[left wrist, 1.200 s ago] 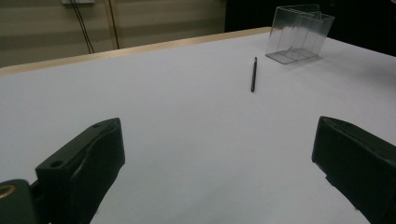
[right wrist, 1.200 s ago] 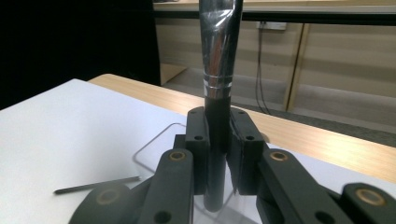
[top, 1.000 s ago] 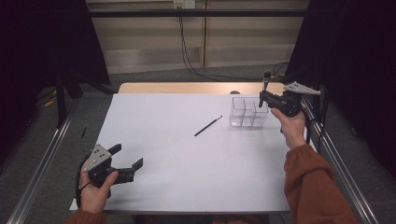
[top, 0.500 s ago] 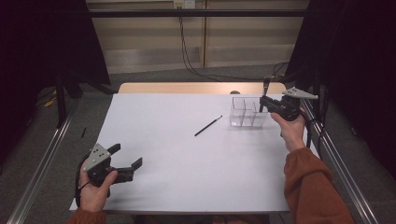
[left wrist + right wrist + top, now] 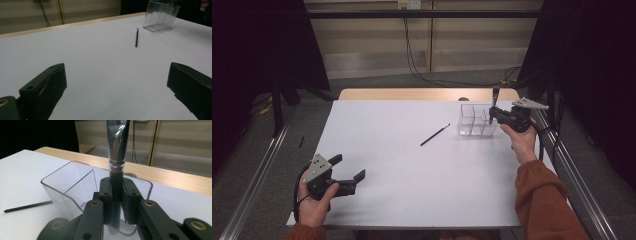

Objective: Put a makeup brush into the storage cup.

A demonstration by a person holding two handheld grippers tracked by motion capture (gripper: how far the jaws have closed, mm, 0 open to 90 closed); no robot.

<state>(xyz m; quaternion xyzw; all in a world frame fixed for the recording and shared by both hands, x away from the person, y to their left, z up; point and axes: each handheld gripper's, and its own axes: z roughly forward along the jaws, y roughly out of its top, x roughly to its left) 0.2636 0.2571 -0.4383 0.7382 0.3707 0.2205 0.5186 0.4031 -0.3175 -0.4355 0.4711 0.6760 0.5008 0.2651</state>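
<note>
My right gripper (image 5: 492,115) (image 5: 116,195) is shut on the black handle of a makeup brush (image 5: 116,157) (image 5: 494,102), which stands upright with its silver ferrule above the jaws. The handle's lower end dips into the right part of a clear plastic organizer (image 5: 476,120) (image 5: 75,185) (image 5: 160,15) at the table's far right. A thin black pencil (image 5: 435,135) (image 5: 136,37) (image 5: 27,206) lies on the white table, left of the organizer. My left gripper (image 5: 351,175) (image 5: 117,82) rests near the table's front left corner, jaws wide open, nothing between them.
The white table top (image 5: 412,170) has a wooden strip (image 5: 412,94) along its far edge. Metal rails (image 5: 257,170) run along both sides of the table. Cables (image 5: 422,70) hang at the back wall.
My right gripper has come down with the brush, lowering its handle into the organizer. The left gripper has stayed where it was.
</note>
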